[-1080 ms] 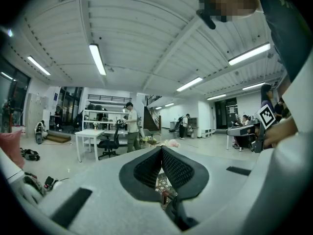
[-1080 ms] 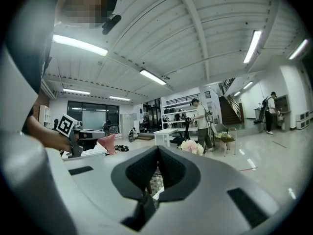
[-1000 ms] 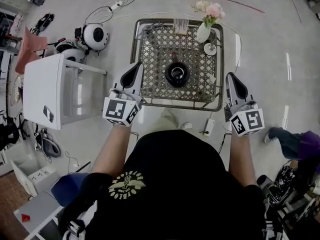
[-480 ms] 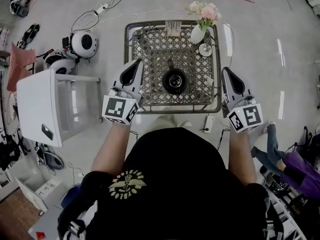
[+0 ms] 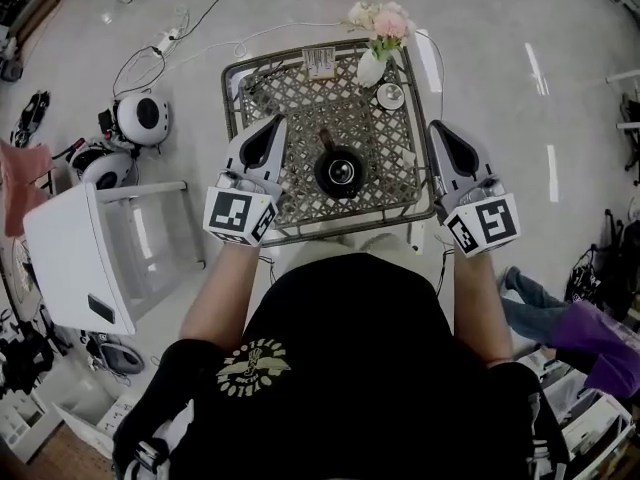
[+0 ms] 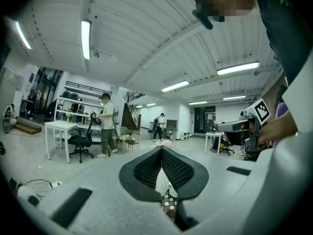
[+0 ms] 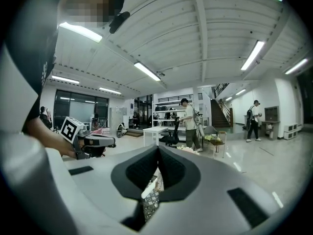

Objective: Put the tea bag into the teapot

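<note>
A black teapot point(image 5: 338, 171) with its lid off stands in the middle of a small lattice-top table point(image 5: 290, 103). A small printed paper packet point(image 5: 320, 61), which may be the tea bag, lies at the table's far edge. My left gripper point(image 5: 272, 125) hovers over the table's left edge, left of the teapot, shut and empty. My right gripper point(image 5: 438, 130) hangs at the table's right edge, also shut and empty. In the left gripper view the jaws point(image 6: 161, 152) meet at the tip with nothing between them. The right gripper view shows its jaws point(image 7: 158, 151) the same way.
A white vase point(image 5: 371, 67) with pink flowers and a small white cup point(image 5: 390, 95) stand at the table's far right corner. A white side table point(image 5: 95, 258), two round white devices point(image 5: 140, 118) and cables lie on the floor to the left. A person point(image 5: 590, 333) is at the right.
The head view has drifted, so the table and teapot now sit higher and further left in the picture. Both grippers stay shut and flank the teapot as before.
</note>
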Demonstrator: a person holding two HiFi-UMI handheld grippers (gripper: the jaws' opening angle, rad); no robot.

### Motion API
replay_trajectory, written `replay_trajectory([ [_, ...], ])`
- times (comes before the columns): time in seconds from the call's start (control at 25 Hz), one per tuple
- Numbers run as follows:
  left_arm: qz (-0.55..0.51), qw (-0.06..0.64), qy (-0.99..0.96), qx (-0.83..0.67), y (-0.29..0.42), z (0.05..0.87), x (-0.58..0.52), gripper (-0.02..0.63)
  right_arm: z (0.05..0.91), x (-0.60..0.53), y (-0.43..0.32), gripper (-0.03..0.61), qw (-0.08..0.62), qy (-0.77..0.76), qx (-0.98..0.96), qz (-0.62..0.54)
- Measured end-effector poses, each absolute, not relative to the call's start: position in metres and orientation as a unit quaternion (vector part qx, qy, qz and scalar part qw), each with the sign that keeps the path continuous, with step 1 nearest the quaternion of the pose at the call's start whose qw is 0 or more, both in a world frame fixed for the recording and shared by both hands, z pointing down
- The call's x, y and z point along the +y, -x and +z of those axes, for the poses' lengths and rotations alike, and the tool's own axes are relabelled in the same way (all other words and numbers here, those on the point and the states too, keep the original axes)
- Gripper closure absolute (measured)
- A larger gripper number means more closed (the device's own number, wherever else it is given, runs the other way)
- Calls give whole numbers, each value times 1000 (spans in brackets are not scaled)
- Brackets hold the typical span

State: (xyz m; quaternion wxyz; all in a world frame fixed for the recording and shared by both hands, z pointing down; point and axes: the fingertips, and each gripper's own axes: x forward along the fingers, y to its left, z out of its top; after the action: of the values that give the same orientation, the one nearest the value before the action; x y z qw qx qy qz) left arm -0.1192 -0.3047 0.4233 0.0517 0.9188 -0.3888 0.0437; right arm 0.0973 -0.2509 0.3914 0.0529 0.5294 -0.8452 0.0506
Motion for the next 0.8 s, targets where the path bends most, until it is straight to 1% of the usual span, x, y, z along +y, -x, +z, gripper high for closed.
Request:
replay_trajectory([
  [0.16, 44, 59, -923, -377, 109, 429, -308, 617, 394, -243, -94, 572, 47, -528, -846, 61],
  [0.36, 46, 60, -925, -371, 94, 430, -305, 617, 391, -237, -95, 572, 62, -517, -853, 43],
  [0.6, 45, 59, -919, -387, 78, 424, -292, 617, 394, -233, -112, 572, 65, -503, -861, 47],
  [0.8, 51, 67, -906, -416, 82, 428, -278, 617, 410, -234, -127, 572, 75, -487, -868, 54],
])
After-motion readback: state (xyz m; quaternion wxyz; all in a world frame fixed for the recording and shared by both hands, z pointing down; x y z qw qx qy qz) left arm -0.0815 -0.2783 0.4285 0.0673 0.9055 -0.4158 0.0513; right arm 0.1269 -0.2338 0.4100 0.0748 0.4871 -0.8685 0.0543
